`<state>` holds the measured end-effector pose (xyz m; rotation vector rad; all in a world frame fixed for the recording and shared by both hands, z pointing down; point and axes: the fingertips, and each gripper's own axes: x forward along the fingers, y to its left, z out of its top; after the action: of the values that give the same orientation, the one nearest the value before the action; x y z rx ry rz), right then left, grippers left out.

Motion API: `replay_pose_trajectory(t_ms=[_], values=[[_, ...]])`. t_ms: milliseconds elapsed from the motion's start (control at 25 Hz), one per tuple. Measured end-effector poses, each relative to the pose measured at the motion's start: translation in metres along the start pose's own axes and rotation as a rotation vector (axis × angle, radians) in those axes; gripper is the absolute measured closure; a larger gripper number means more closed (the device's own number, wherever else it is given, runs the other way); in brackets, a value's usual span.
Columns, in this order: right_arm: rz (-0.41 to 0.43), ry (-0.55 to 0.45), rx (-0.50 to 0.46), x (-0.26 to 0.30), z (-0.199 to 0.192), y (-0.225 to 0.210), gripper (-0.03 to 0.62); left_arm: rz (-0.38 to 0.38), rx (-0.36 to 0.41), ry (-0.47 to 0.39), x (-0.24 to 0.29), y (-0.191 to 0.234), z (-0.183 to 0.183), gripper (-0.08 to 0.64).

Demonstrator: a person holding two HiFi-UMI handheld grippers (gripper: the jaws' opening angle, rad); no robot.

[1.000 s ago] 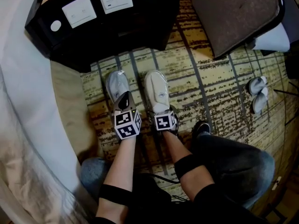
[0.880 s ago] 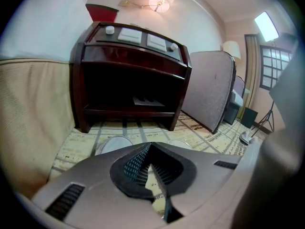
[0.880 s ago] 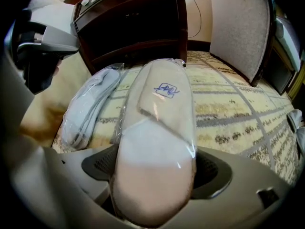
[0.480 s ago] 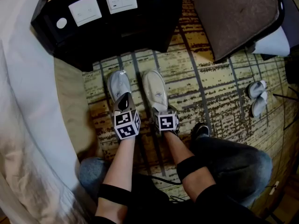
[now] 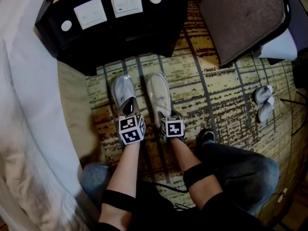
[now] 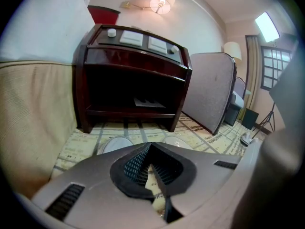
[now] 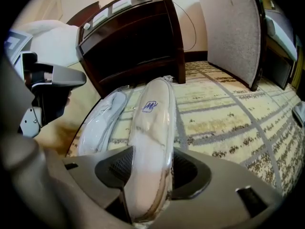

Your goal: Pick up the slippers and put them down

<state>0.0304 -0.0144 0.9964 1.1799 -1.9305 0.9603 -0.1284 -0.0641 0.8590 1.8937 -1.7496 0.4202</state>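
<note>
Two white slippers in clear wrap lie side by side on the patterned carpet before a dark nightstand. The left slipper (image 5: 121, 89) has my left gripper (image 5: 128, 109) over its heel. In the left gripper view the left gripper (image 6: 151, 165) is shut, with only carpet visible at the gap between its pads. The right slipper (image 5: 158, 92) points toward the nightstand. My right gripper (image 7: 150, 168) has just been closing, and its pads now press on both sides of the right slipper (image 7: 151, 128) at the heel end. The left slipper (image 7: 101, 118) lies beside it.
The nightstand (image 5: 115, 32) stands just beyond the slippers' toes. A bed with a white sheet (image 5: 29, 105) runs along the left. A brown-cushioned chair (image 5: 245, 18) is at the upper right. Another slipper pair (image 5: 264, 100) lies at far right. The person's knee (image 5: 240, 167) and black shoe (image 5: 207, 134) are close by.
The right gripper's jaws have drawn in around the right slipper's heel, and the gripper has lifted slightly. The left gripper and left slipper stay as they were.
</note>
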Motion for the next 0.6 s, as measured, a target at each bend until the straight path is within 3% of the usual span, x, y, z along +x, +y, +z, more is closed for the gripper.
replay_pose_trajectory(t_ms=[600], values=[[0.107,-0.123,0.018,-0.041,0.075,0.028,0.367,0.004,0.03,-0.016,-0.002,0.009,0.012,0.56]])
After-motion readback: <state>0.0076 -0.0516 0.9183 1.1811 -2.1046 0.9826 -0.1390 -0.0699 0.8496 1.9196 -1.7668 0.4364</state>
